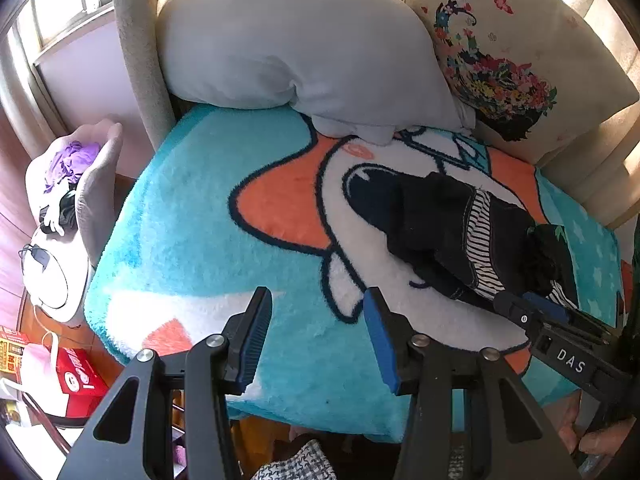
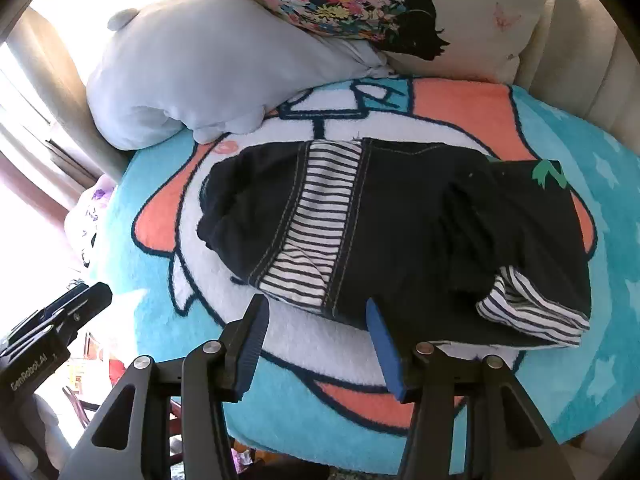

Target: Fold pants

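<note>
The dark pants (image 2: 400,232) with striped panels are lying bunched up on the cartoon fleece blanket (image 2: 160,300) covering the seat, and both the left gripper (image 1: 318,332) and right gripper (image 2: 316,340) just hover at the blanket's near edge, jaws spread, holding nothing.

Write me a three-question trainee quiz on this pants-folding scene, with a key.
1. True or false: the right gripper is clamped on the pants.
2. What do the pants lie on? A) bare floor B) blanket C) grey pillow
3. Fill in: the side panel of the pants has black and white ____.

Key: 1 false, its jaws stand open at the near edge of the pants; 2 B; 3 stripes.
</note>
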`<state>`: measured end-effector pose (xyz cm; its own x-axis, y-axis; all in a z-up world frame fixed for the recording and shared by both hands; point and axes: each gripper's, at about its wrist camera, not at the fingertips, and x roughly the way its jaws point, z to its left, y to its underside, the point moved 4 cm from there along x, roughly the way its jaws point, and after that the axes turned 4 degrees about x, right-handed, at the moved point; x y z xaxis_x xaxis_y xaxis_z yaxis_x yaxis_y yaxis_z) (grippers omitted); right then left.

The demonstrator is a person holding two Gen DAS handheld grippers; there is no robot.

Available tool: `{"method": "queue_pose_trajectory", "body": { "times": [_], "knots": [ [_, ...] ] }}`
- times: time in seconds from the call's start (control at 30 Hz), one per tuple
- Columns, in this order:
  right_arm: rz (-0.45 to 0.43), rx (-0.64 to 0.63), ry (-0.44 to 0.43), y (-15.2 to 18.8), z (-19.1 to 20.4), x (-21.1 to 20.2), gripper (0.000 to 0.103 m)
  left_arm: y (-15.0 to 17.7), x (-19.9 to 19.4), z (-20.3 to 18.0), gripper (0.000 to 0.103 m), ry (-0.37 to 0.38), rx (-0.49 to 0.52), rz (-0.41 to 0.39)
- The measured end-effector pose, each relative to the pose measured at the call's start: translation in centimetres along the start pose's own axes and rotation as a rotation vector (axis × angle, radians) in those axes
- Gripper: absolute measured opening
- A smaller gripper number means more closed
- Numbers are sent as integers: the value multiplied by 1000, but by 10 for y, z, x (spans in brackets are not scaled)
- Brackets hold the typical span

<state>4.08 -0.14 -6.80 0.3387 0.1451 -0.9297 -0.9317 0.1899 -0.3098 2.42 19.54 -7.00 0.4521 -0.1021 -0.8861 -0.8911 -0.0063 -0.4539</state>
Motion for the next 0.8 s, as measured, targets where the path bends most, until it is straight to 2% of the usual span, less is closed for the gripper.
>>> {"method": "queue_pose_trajectory", "body": {
  "times": [0.33,0.8],
  "knots": [
    [-4,40,26,1,-13,-3,56,-4,15,-11,47,34,27,32],
    [13,41,28,-7,-5,12,57,-11,38,5,47,15,9,85]
  ]
}}
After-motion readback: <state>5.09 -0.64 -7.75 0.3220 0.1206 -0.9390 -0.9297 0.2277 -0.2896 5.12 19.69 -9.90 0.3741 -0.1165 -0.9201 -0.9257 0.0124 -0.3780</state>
